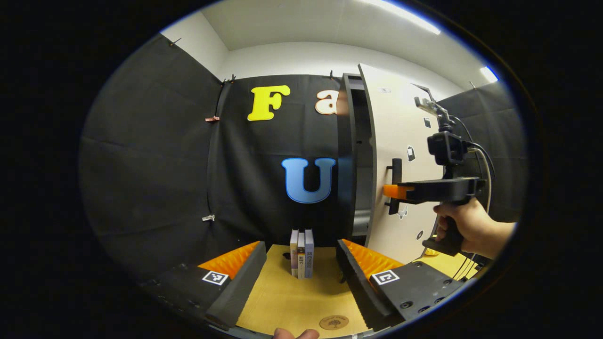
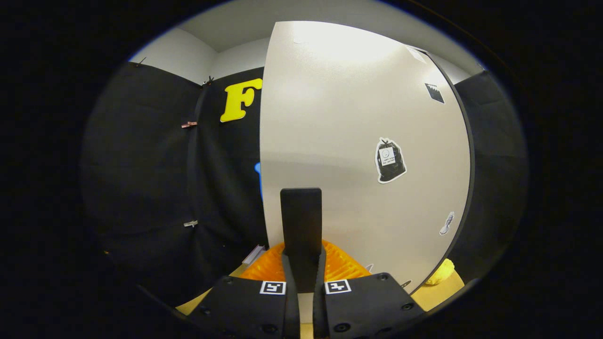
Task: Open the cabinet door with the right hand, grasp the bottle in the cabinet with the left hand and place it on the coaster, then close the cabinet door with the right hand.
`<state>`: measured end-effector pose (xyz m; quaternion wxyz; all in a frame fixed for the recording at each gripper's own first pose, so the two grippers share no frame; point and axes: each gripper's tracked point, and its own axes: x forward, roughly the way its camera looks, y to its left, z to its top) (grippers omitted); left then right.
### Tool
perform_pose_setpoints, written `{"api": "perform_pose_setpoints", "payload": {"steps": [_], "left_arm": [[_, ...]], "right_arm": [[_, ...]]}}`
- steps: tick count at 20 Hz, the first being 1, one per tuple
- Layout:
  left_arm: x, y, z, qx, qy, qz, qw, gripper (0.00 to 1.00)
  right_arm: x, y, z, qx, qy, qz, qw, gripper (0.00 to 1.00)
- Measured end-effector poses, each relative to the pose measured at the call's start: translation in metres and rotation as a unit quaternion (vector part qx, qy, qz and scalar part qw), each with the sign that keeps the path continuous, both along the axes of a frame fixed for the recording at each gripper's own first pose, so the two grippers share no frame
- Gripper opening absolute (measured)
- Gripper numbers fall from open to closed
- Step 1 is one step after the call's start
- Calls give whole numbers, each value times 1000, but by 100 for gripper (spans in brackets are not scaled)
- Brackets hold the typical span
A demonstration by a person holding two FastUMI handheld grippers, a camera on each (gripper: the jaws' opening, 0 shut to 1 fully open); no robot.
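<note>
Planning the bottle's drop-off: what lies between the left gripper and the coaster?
Bare tabletop, in the left gripper view; the left gripper hangs open over it, coaster near.

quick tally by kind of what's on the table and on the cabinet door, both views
Upright books on the yellow tabletop: 3
Round brown coaster: 1
White cabinet door: 1
Black bar door handle, clamped by the right hand-held gripper: 1
Stickers clearly visible on the door, such as the black one: 3
Total: 9

Cream cabinet door [image 2: 348,141] (black handle [image 2: 301,226]), tan table [image 1: 287,301], round brown coaster [image 1: 334,322].
</note>
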<state>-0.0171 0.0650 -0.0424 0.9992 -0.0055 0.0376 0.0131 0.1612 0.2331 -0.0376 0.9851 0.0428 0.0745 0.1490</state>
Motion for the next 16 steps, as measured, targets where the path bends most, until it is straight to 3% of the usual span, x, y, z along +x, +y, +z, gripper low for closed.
{"api": "perform_pose_setpoints", "payload": {"steps": [11, 16], "left_arm": [[-4, -58, 4, 2, 0, -14, 1000, 94], [5, -92, 4, 2, 0, -34, 999, 94]], "right_arm": [[-73, -66, 17, 16, -4, 26, 1000, 15], [-94, -109, 20, 10, -1, 10, 1000, 14]]}}
